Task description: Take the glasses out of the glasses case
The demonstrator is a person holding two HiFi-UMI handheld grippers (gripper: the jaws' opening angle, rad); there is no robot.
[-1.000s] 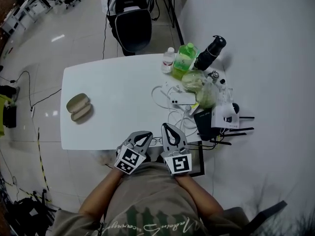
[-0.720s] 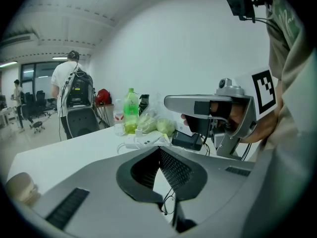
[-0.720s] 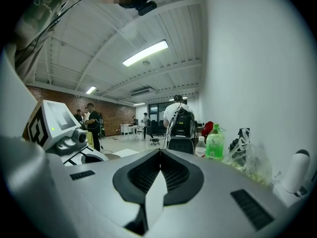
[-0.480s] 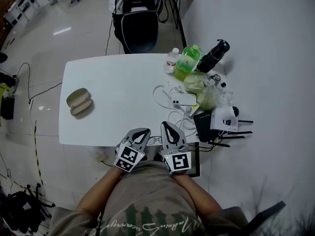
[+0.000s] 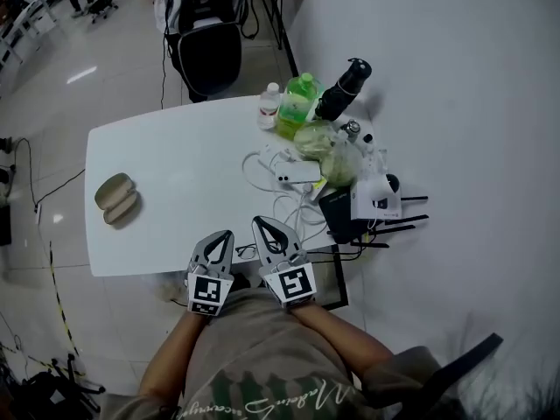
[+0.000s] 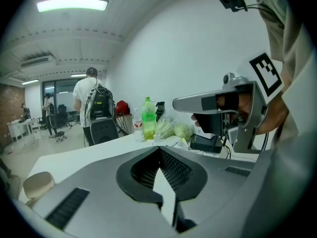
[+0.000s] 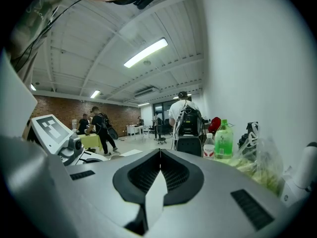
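Observation:
The tan glasses case lies open at the left end of the white table; its edge shows low left in the left gripper view as the case. Thin dark-framed glasses rest on the table near its front edge, between my two grippers. My left gripper hovers just left of them, jaws shut and holding nothing. On their right, my right gripper is shut and holds nothing as well. Each gripper view shows the other gripper beside it.
At the table's right end stand a green bottle, a small water bottle, a black flask, plastic bags, a white phone with cables and a black router. A black chair stands beyond the far edge. People stand farther back.
The head view has swung, so the table and everything on it sits further left in the picture. Both grippers stay shut at the front edge beside the glasses.

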